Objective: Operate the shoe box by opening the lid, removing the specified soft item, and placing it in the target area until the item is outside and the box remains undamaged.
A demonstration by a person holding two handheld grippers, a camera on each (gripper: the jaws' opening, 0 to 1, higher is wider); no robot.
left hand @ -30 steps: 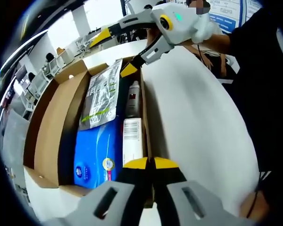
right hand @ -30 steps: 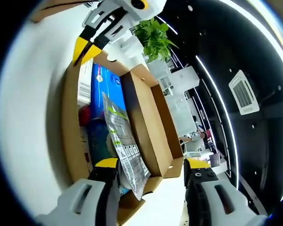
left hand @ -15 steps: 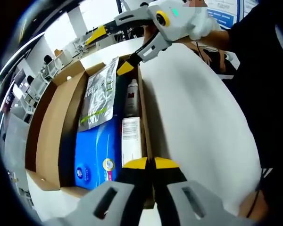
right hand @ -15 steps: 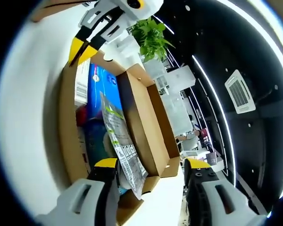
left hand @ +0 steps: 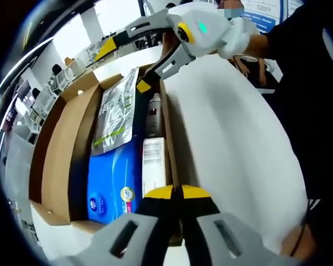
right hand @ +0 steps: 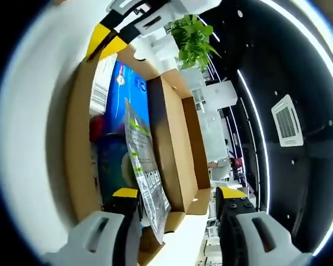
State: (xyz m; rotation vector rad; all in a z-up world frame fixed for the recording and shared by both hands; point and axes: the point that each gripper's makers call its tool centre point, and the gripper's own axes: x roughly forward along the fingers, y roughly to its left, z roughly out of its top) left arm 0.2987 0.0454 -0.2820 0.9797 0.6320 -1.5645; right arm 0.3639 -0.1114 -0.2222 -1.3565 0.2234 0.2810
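Observation:
The brown shoe box [left hand: 170, 144] lies open on the white table, its lid [left hand: 50, 149] folded out to the left. Inside are a silvery pouch with a green stripe [left hand: 116, 111], a blue soft pack [left hand: 114, 183], a white carton [left hand: 154, 163] and a dark bottle [left hand: 154, 113]. My left gripper [left hand: 176, 192] is shut on the box's near wall. My right gripper [left hand: 125, 66] reaches in from the far end, open, one jaw on each side of the pouch's top edge. In the right gripper view the pouch [right hand: 144, 166] stands tilted between my open right gripper [right hand: 177, 194] jaws, and the left gripper [right hand: 108, 41] holds the far corner.
White table [left hand: 227, 144] spreads to the right of the box. A person in dark clothes [left hand: 311, 111] stands at the right, with a white-gloved hand [left hand: 233, 33] on the right gripper. A potted plant [right hand: 194, 36] stands beyond the box.
My right gripper has shifted a little further over the pouch's end and stays open. The left gripper has kept its hold on the box wall.

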